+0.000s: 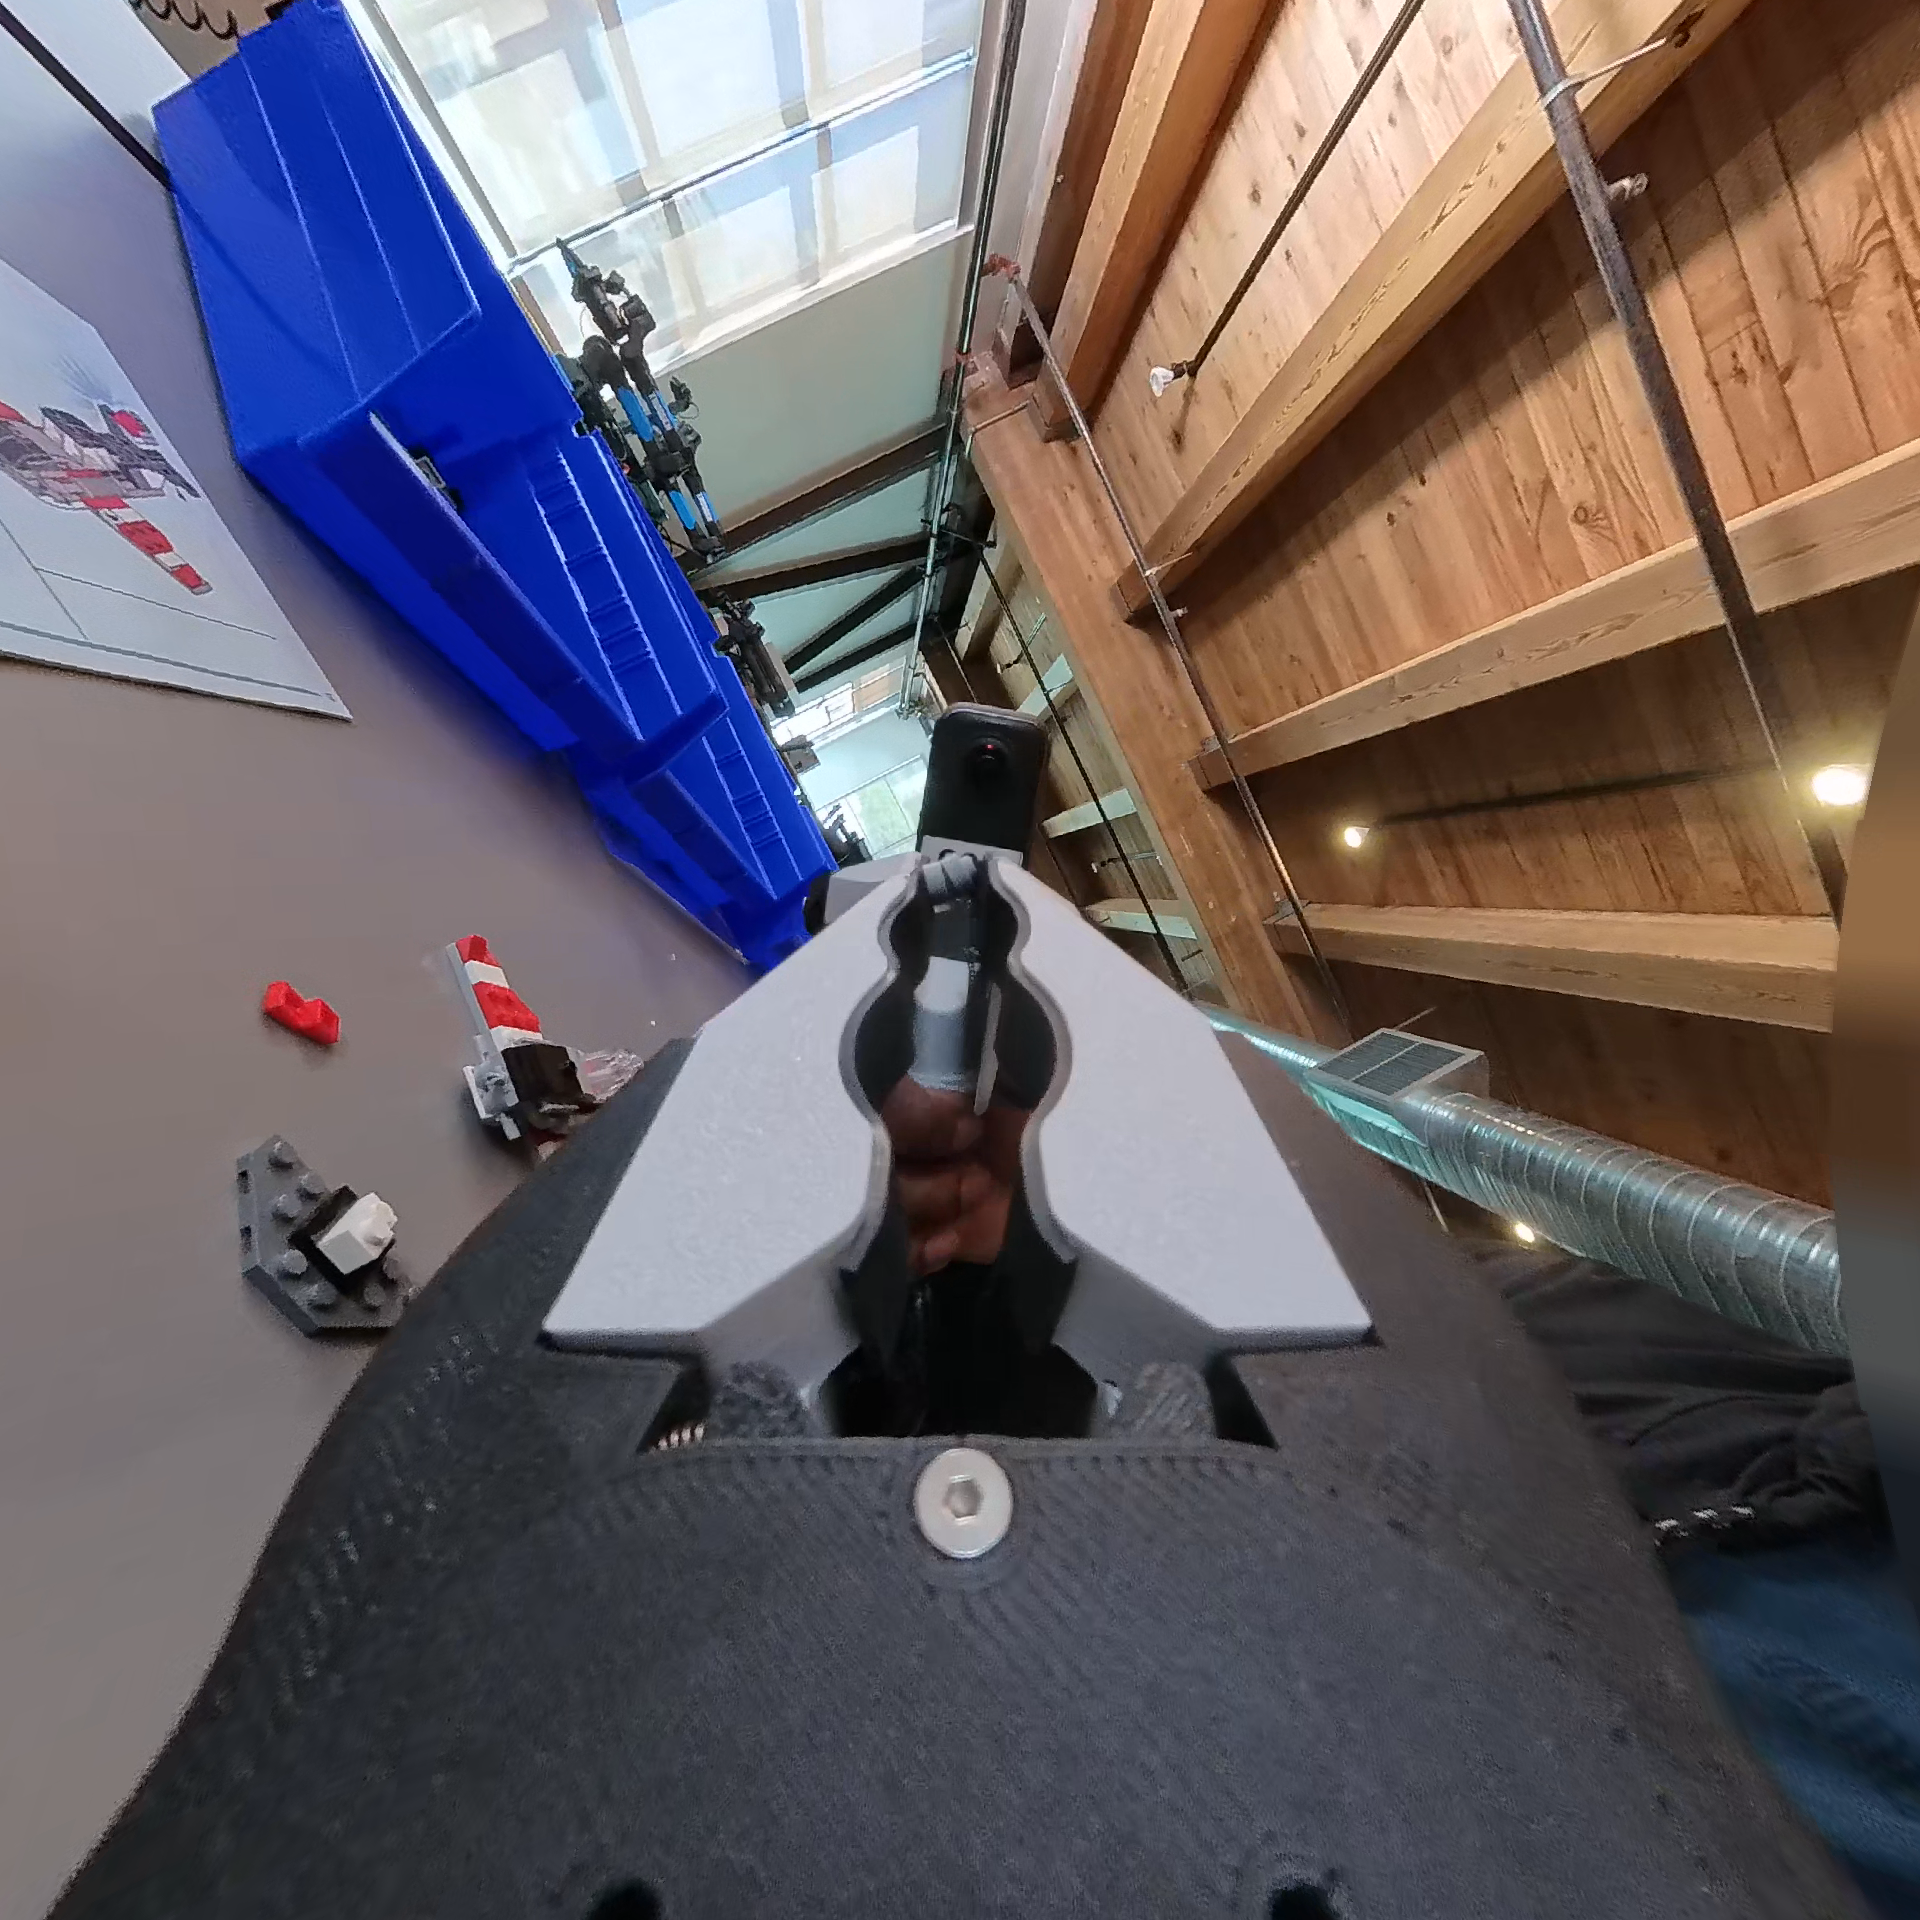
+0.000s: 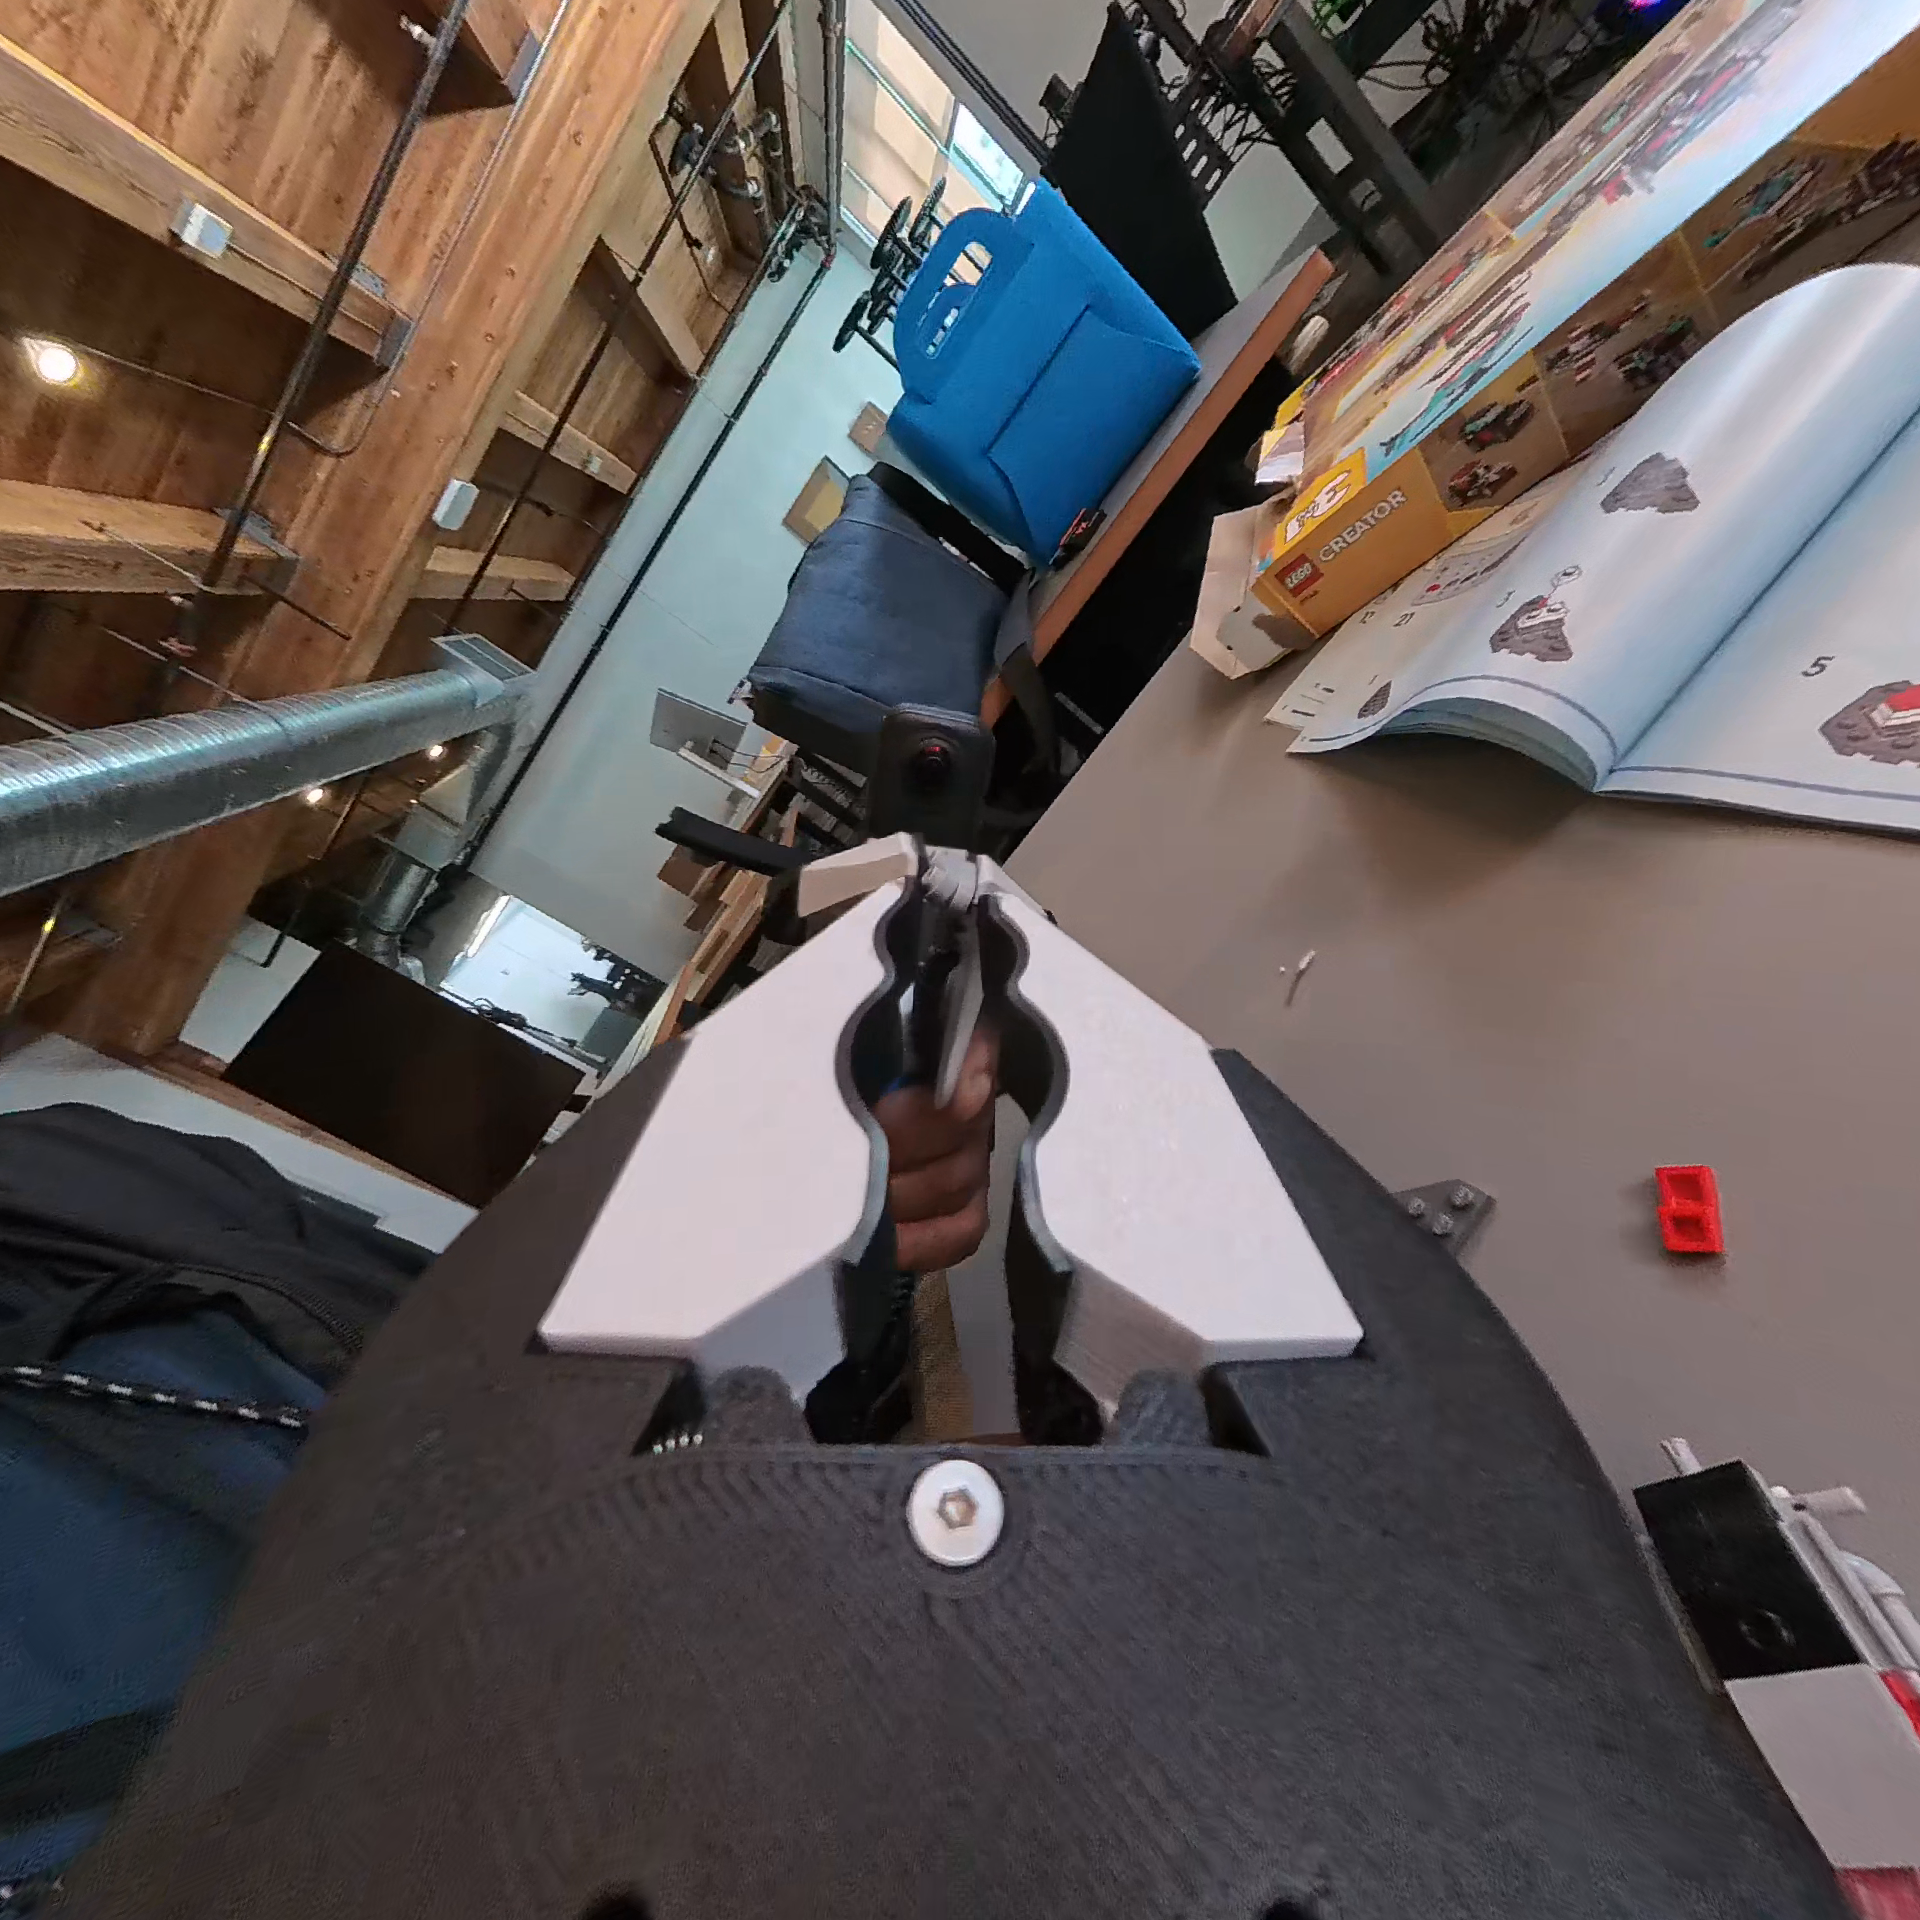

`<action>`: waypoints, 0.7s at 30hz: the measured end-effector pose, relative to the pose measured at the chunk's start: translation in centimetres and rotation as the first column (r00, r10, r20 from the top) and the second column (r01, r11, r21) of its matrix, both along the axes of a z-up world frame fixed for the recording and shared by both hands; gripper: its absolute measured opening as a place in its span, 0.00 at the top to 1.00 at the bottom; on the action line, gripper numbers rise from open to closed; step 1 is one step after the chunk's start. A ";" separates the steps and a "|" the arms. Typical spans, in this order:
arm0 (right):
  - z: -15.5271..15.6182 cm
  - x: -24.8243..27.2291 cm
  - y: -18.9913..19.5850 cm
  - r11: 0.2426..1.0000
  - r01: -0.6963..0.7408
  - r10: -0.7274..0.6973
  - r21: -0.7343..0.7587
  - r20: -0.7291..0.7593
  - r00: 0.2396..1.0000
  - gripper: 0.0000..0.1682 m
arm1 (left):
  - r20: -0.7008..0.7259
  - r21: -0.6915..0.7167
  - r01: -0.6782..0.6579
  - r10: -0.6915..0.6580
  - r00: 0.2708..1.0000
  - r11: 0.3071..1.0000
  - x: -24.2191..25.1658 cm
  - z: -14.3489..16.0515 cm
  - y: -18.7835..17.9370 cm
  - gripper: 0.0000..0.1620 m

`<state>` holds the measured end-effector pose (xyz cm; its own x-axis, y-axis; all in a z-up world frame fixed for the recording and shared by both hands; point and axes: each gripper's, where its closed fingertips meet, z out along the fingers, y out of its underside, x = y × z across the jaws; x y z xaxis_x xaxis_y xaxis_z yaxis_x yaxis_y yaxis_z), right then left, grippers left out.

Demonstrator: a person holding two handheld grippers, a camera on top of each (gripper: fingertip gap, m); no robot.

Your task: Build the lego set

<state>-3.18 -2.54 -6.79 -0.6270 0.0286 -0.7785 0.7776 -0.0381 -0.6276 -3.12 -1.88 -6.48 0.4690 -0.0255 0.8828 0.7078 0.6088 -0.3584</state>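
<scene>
Both tongs (image 1: 951, 883) (image 2: 945, 868) tip to tip, pinching one small grey piece (image 1: 954, 871), above the bare table (image 1: 208, 894).

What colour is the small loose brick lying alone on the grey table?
Red: the small loose brick shows best in the right wrist view.

The matt grey-brown bench (image 1: 208, 883) is looking smooth. The glossy red plastic brick (image 1: 301, 1011) is catching light, as is the dark grey studded plastic plate (image 1: 312, 1262). The blue plastic ribbed bins (image 1: 416, 416) are shining slightly. The open paper instruction booklet (image 2: 1662, 644) is lying beside the printed cardboard box (image 2: 1455, 468). Rough wooden ceiling planks (image 1: 1455, 416) are showing grain above the ribbed metal duct (image 1: 1610, 1205).
</scene>
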 end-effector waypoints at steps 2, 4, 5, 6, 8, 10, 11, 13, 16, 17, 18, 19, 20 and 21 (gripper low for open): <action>-0.1 0.0 0.0 1.000 0.004 -0.004 0.011 -0.015 1.000 0.95 | 0.002 0.006 0.002 -0.002 1.000 1.000 0.0 0.0 0.0 0.95; -0.1 0.0 0.0 1.000 0.008 -0.007 0.016 -0.030 1.000 0.96 | 0.006 -0.005 0.000 0.000 1.000 1.000 0.0 -0.1 -0.1 0.95; -0.1 -0.1 0.0 1.000 0.014 -0.013 0.021 -0.048 0.999 0.96 | 0.013 0.004 0.001 -0.001 1.000 1.000 -0.1 -0.2 -0.1 0.95; -0.1 -0.2 0.0 0.999 0.024 -0.021 0.030 -0.084 0.996 0.96 | 0.023 0.020 0.001 -0.002 1.000 1.000 -0.1 -0.2 -0.1 0.95; -0.1 -0.1 0.0 0.998 0.032 -0.024 0.050 -0.138 0.990 0.95 | 0.032 0.049 0.005 -0.006 0.999 0.999 -0.2 -0.2 -0.1 0.95; -0.1 -0.1 0.0 0.998 0.030 -0.021 0.057 -0.150 0.989 0.95 | 0.032 0.056 0.003 -0.005 0.999 0.998 -0.2 -0.1 -0.2 0.95; 0.0 -0.3 0.1 0.998 0.036 -0.028 0.053 -0.146 0.989 0.95 | 0.034 0.059 -0.002 0.000 0.999 0.998 -0.2 -0.1 -0.3 0.95; 0.3 -0.6 0.3 0.998 0.050 -0.045 0.032 -0.140 0.989 0.92 | 0.052 0.096 -0.009 0.004 0.999 0.995 -0.4 -0.1 -0.6 0.95; 0.4 -1.2 0.7 0.996 0.081 -0.071 0.040 -0.205 0.976 0.88 | 0.097 0.180 -0.011 -0.006 0.995 0.984 -0.6 -0.3 -1.1 0.95; 0.3 -1.3 0.8 0.994 0.094 -0.080 0.047 -0.237 0.968 0.88 | 0.110 0.202 -0.010 -0.013 0.994 0.979 -0.7 -0.4 -1.2 0.95; 0.2 -1.4 0.8 0.994 0.100 -0.083 0.052 -0.262 0.962 0.88 | 0.121 0.215 -0.003 -0.024 0.992 0.977 -0.6 -0.5 -1.1 0.95; 0.1 -1.4 0.8 0.993 0.103 -0.084 0.053 -0.280 0.956 0.88 | 0.128 0.223 0.005 -0.035 0.991 0.975 -0.6 -0.6 -0.9 0.95; 0.0 -1.4 0.7 0.993 0.103 -0.083 0.055 -0.287 0.954 0.88 | 0.128 0.229 0.012 -0.042 0.991 0.973 -0.5 -0.6 -0.8 0.95; -0.1 -1.3 0.6 0.994 0.095 -0.076 0.057 -0.284 0.956 0.87 | 0.124 0.234 0.017 -0.047 0.991 0.972 -0.5 -0.5 -0.7 0.95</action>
<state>-4.50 -1.99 -6.87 -0.8128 0.1390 -0.5657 0.5653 -0.0458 -0.8236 -3.62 -2.59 -6.98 0.3481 -0.2494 0.9037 0.7590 0.6408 -0.1155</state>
